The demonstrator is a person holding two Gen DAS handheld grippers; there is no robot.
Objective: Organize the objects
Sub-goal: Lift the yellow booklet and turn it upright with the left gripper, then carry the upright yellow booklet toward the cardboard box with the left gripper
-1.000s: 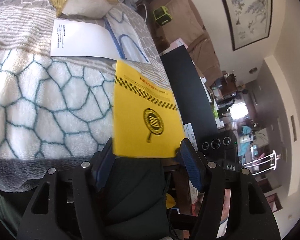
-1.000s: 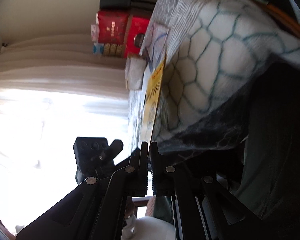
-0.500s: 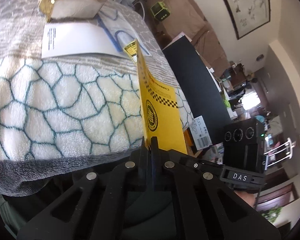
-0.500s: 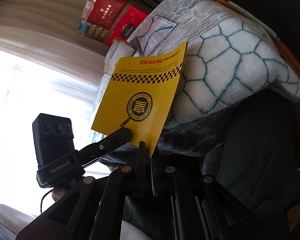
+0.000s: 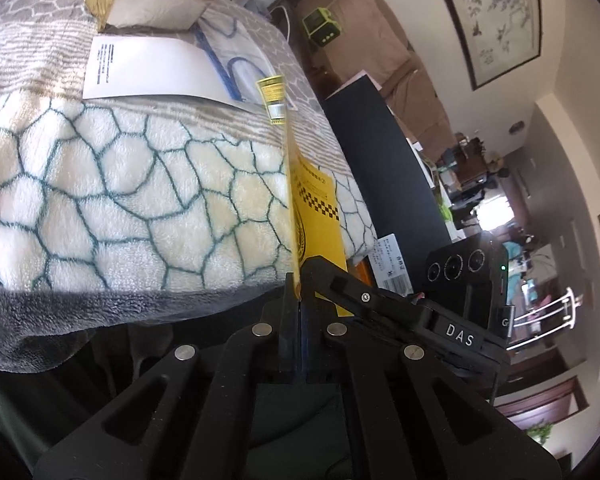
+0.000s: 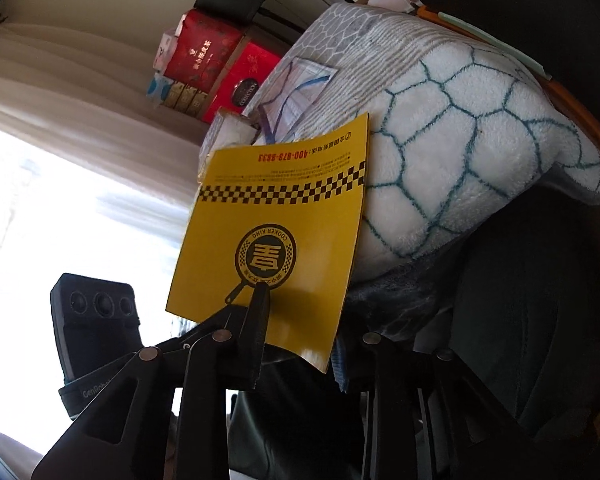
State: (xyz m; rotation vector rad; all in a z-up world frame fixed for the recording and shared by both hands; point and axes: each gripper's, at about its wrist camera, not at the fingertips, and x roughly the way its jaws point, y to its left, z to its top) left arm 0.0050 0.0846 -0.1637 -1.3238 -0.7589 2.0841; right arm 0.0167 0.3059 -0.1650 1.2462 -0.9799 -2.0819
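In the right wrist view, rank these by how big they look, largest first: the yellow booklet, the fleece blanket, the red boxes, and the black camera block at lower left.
1. Fleece blanket
2. Yellow booklet, though it hangs nearest the lens, which inflates it
3. Red boxes, far off, so true size is unsure
4. Black camera block, close to the boxes in apparent size

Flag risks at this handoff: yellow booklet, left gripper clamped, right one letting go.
1. The left gripper pinches only the bottom edge of the yellow booklet, so it may flop or slip as the right gripper jaws open.
2. Right fingers flank that edge and could snag it.
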